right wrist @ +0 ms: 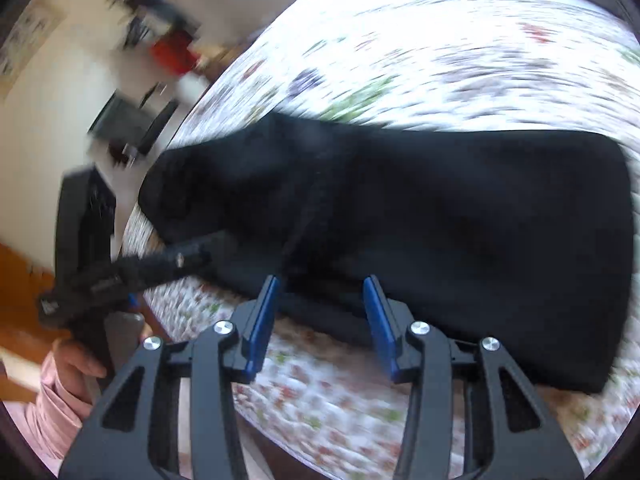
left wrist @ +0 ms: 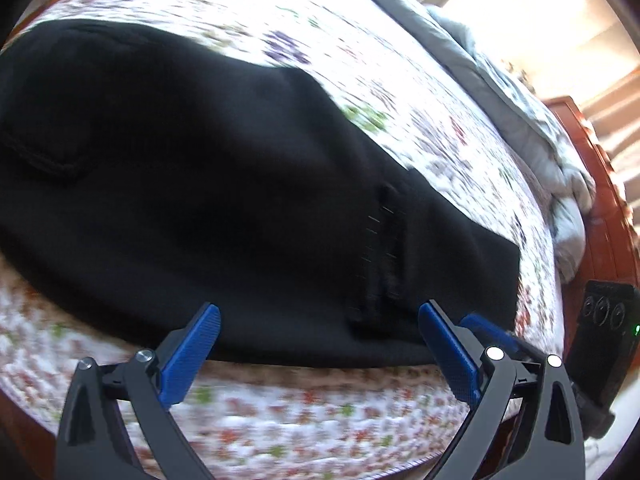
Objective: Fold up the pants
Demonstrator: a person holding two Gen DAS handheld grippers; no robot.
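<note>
Black pants (left wrist: pixel 224 184) lie flat on a floral bedspread (left wrist: pixel 280 408), folded lengthwise into a long band. In the right wrist view the pants (right wrist: pixel 440 232) stretch from left to right. My left gripper (left wrist: pixel 320 320) is open and empty, its blue fingertips just above the pants' near edge. My right gripper (right wrist: pixel 324 292) is open and empty over the near edge of the pants. The other gripper (right wrist: pixel 132 272) shows at the left in the right wrist view, its tip at the pants' left part. Both views are blurred.
A grey duvet (left wrist: pixel 532 128) is bunched along the far right side of the bed. A wooden bed frame (left wrist: pixel 608 220) runs beside it. A black device with dials (left wrist: pixel 604 320) stands at the right. Dark furniture and a red object (right wrist: pixel 172 52) stand by the wall.
</note>
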